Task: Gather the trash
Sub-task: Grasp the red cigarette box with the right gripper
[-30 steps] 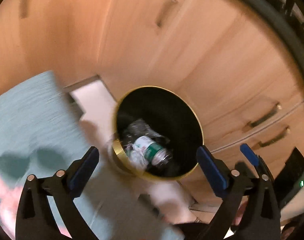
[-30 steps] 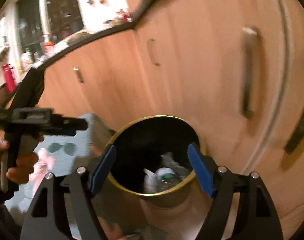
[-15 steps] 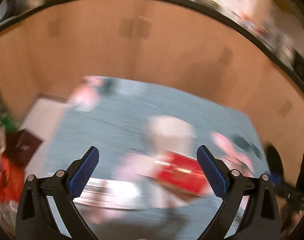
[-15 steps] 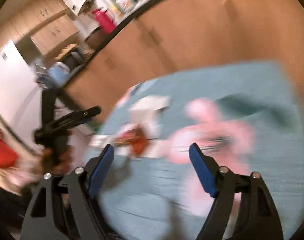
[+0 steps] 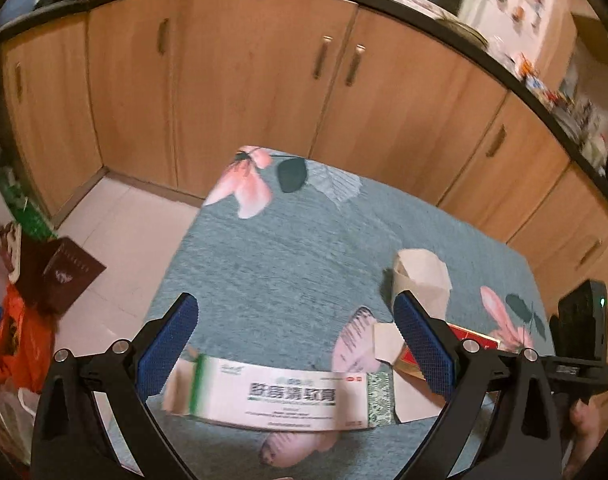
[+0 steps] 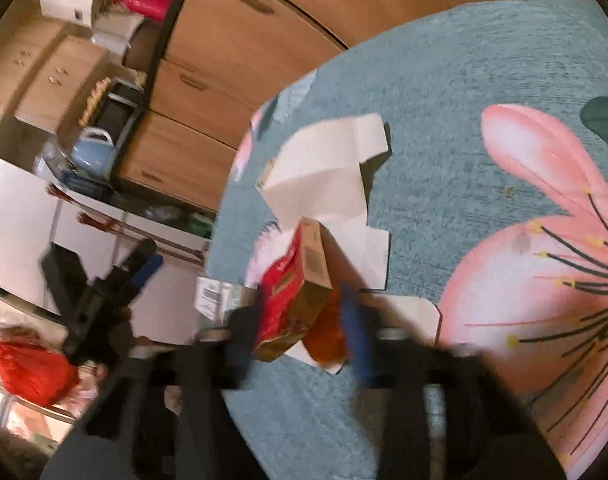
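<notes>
Both grippers have swung from bin to rug: left gripper [image 5: 292, 354] spread over white carton [image 5: 272, 398]; right gripper [image 6: 304, 330] straddles red box [image 6: 292, 296], grip unclear.

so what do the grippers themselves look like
The left gripper has two matte black arms with silver rivets and blue cross-hatched pads. The right gripper, blurred, shows the same black arms and blue pads. No cables or sleeves visible.

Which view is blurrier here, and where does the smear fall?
Right wrist view: heavy motion blur, the right claw smeared, the red carton soft. Left wrist view: sharper; left claw crisp, the long white box slightly smeared. Warm dim light, strong fisheye bending in both.
</notes>
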